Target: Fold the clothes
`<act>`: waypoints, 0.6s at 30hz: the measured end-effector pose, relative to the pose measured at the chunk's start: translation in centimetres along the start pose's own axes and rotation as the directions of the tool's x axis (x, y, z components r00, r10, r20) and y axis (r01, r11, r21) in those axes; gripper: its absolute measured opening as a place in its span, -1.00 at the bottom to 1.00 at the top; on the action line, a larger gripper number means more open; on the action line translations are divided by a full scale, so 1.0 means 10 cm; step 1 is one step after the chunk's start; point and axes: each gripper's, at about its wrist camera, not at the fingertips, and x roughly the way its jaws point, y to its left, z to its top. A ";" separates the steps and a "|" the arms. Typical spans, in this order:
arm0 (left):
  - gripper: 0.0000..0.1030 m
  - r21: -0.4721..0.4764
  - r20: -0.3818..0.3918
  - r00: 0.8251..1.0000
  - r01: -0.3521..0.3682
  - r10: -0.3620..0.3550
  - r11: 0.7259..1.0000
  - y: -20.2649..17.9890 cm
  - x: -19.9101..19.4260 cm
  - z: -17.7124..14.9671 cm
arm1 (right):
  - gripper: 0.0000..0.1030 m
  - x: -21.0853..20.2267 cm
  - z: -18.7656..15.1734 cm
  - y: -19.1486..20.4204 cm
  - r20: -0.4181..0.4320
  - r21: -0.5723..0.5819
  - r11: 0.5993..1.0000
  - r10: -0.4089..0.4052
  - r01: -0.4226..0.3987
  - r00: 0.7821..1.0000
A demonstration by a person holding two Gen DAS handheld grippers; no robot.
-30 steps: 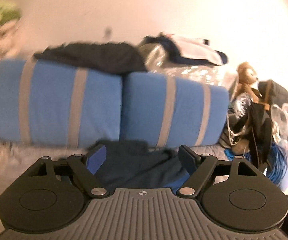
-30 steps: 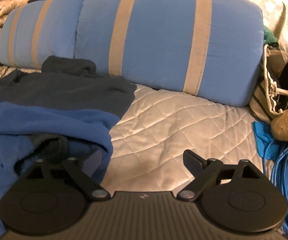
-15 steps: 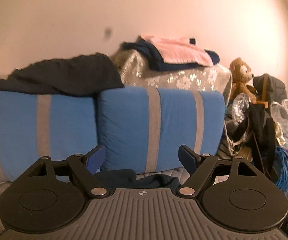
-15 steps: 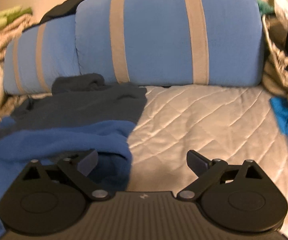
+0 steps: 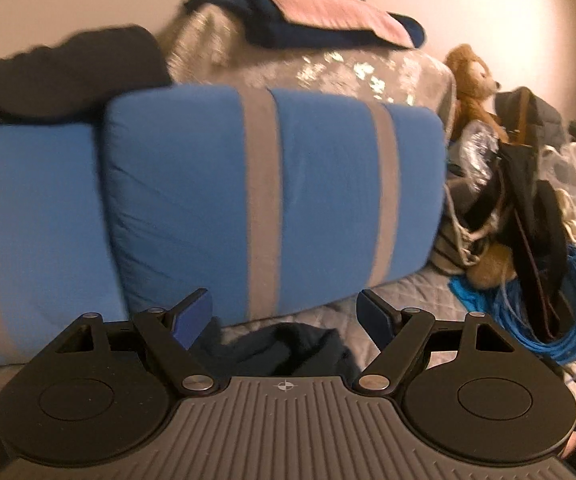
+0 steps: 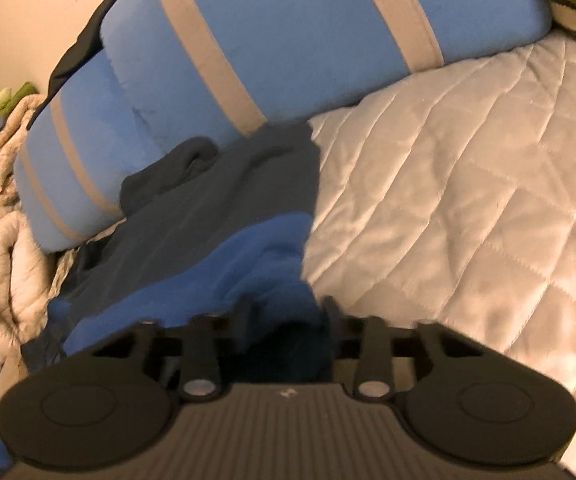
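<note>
As right claw (image 6: pixel 285 314) closes, blue garment (image 6: pixel 263 264) edge between

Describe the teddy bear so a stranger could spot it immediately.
Start at the blue striped cushions along the wall. Past their right end lies a clutter of bags and a blue cable coil. The teddy bear sits at the top, the only furry golden-brown thing there.

Soft blue fleece garment (image 6: pixel 263 264) lies on a sheeny quilted cloth bedspread (image 6: pixel 468 200).

The left gripper (image 5: pixel 285 312) is held wide open and tilted downward. The right gripper (image 6: pixel 285 316) has just been closing, with cloth (image 6: pixel 263 264) pinched between its jaws.
</note>
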 end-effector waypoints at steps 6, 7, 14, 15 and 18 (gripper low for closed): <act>0.53 0.042 -0.064 0.997 0.056 -0.053 0.998 -0.01 0.55 -0.19 | -0.50 -0.06 -0.13 0.12 0.028 -0.086 0.995 -0.047 0.049 0.999; 0.53 0.053 -0.076 0.995 0.065 -0.061 0.996 -0.01 0.64 -0.23 | -0.50 -0.05 -0.14 0.14 0.032 -0.099 0.993 -0.053 0.056 0.998; 0.50 0.127 -0.166 0.980 0.133 -0.112 0.983 -0.02 1.33 -0.53 | -0.49 -0.03 -0.18 0.17 0.053 -0.144 0.986 -0.079 0.086 0.996; 0.49 0.127 -0.176 0.977 0.147 -0.123 0.981 -0.03 1.41 -0.55 | -0.49 -0.02 -0.19 0.19 0.055 -0.153 0.984 -0.085 0.093 0.995; 0.25 0.127 -0.212 0.966 0.177 -0.147 0.976 -0.06 1.65 -0.62 | -0.49 -0.01 -0.20 0.23 0.060 -0.172 0.979 -0.103 0.112 0.993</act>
